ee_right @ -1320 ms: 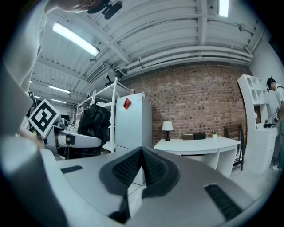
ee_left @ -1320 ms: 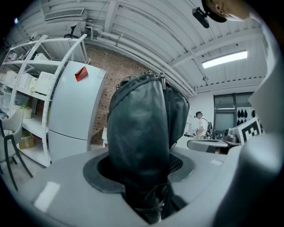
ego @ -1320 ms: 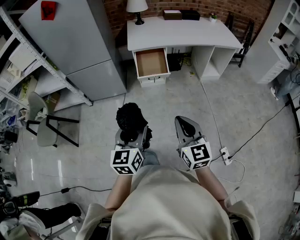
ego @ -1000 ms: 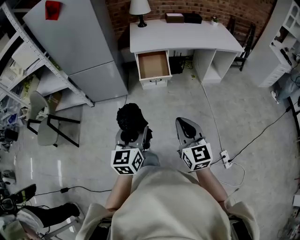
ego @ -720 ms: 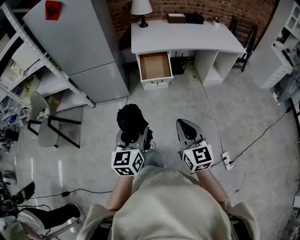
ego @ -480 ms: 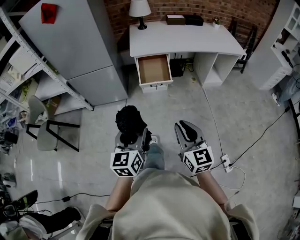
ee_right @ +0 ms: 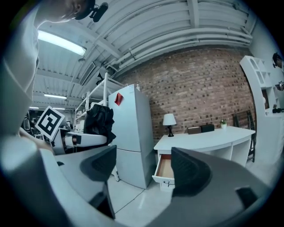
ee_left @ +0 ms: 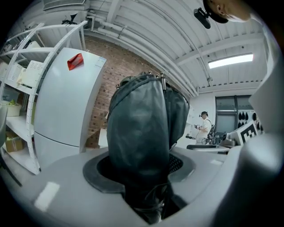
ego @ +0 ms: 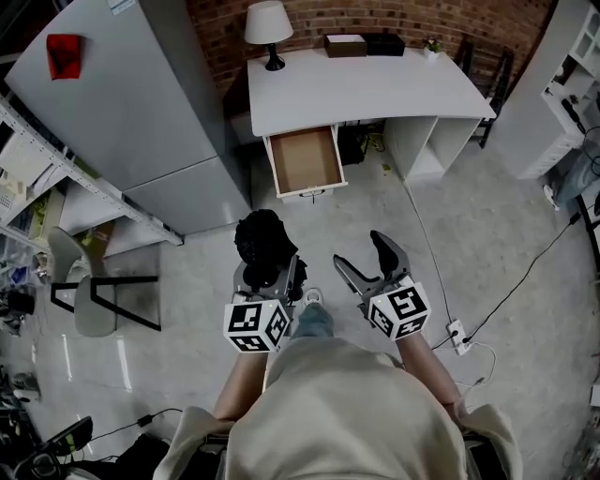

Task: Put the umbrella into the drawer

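Observation:
A folded black umbrella (ego: 262, 240) stands upright in my left gripper (ego: 270, 270), whose jaws are shut on it; in the left gripper view the umbrella (ee_left: 144, 146) fills the middle between the jaws. My right gripper (ego: 368, 266) has just been opening and now stands open with nothing between its jaws; its own view shows the gripper (ee_right: 144, 170) the same. The open wooden-bottomed drawer (ego: 302, 161) juts from the white desk (ego: 375, 84) ahead of both grippers, and it appears empty. The drawer (ee_right: 165, 167) also shows between the right jaws.
A tall grey fridge (ego: 131, 112) stands left of the desk. A lamp (ego: 266, 28) and two boxes (ego: 361, 44) sit on the desktop. A chair (ego: 89, 286) and metal shelving (ego: 28, 178) are at the left. A power strip with cables (ego: 457, 333) lies on the floor at right.
The right gripper's jaws went from shut to wide open. Both grippers, with the person, moved forward toward the desk, so the drawer and desk look nearer. The left gripper kept its hold on the umbrella.

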